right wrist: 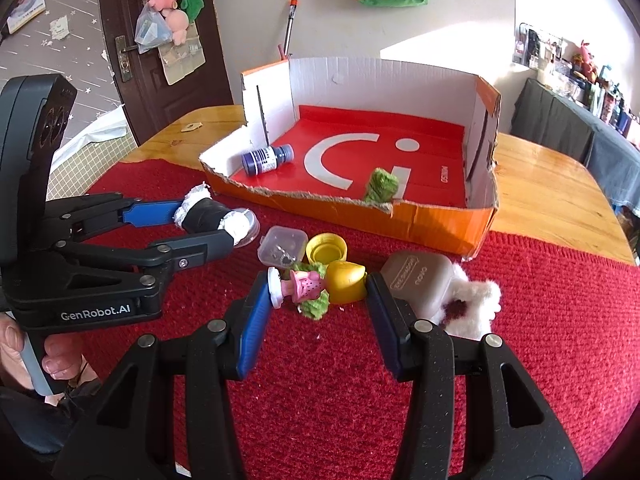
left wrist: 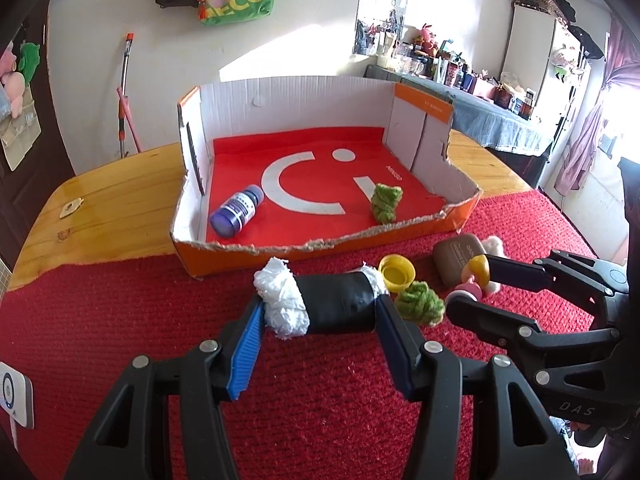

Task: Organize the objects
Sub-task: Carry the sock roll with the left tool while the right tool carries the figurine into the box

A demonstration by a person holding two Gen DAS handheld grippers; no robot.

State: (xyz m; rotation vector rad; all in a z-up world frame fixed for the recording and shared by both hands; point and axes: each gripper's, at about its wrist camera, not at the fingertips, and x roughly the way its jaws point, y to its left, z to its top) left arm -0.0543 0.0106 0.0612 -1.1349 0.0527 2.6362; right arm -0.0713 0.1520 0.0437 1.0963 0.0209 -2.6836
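Observation:
My left gripper (left wrist: 320, 314) is shut on a black roll (left wrist: 340, 304) with white stuffing at both ends, gripping it end to end just in front of the box. The same left gripper (right wrist: 200, 226) and roll (right wrist: 206, 214) show at the left of the right wrist view. My right gripper (right wrist: 318, 290) is shut on a small toy figure (right wrist: 308, 286) lying sideways, pink dress and yellow head, its white base against one pad. The orange cardboard box (left wrist: 248, 254) with a torn front rim holds a blue bottle (left wrist: 236, 216) and a green yarn piece (left wrist: 386, 202).
On the red mat (right wrist: 320, 380) lie a yellow cap (right wrist: 326, 248), a small clear container (right wrist: 282, 248), green yarn (right wrist: 316, 306), a grey-brown case (right wrist: 416, 280) and a white fluffy item (right wrist: 476, 304). The wooden table (left wrist: 112, 208) extends left of and behind the box.

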